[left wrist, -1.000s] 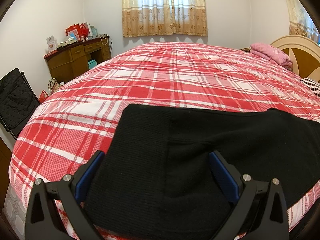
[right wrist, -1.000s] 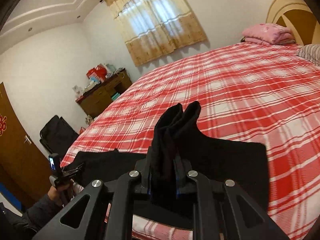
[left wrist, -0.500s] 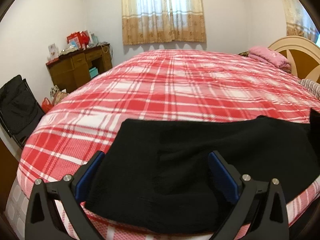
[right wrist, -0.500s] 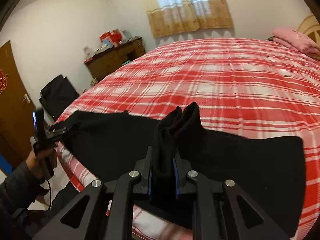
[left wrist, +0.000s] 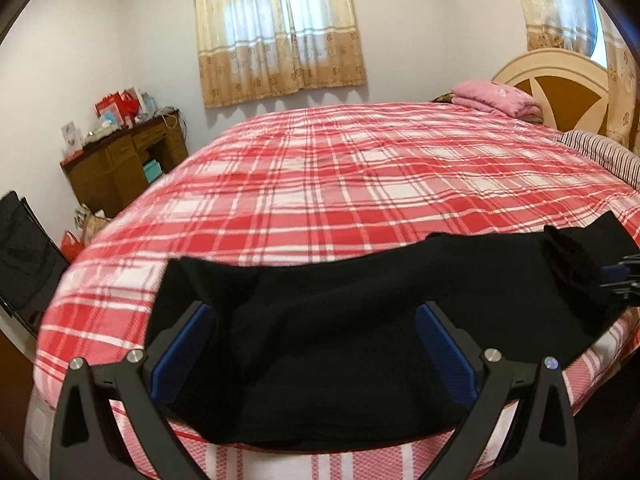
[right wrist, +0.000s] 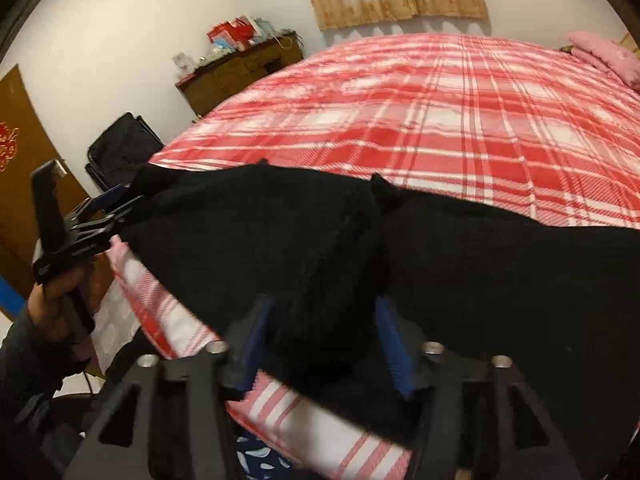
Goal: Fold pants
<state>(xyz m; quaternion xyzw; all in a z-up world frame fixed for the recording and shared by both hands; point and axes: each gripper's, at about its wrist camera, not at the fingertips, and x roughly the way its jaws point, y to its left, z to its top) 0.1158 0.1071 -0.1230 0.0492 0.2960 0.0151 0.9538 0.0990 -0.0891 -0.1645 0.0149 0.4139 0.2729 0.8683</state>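
- Your right gripper (right wrist: 324,336), at the bottom of its own view, has just been opening: the blue pads now stand apart with a bunched fold of the black pants (right wrist: 460,264) loose between them, released rather than pinched. Draw it straight back, I'd say, so the pads don't drag the fold out of line.
- Your left gripper (left wrist: 314,350), low in the left wrist view, is spread wide, its blue pads either side of the cloth and not pressing it. In the right wrist view it sits at the left edge, in your hand (right wrist: 60,292).
- The pants lie in a long dark band across the near edge of the bed (left wrist: 360,184), partly hanging over the side. The knit looks soft, thick and matte, so expect it to slump and hold ridges; smooth the raised hump before the next fold.
- Beyond, the red-and-white plaid cover looks flat and woven; a pink pillow (left wrist: 496,98) lies upper right, a wooden desk (left wrist: 120,164) far left.
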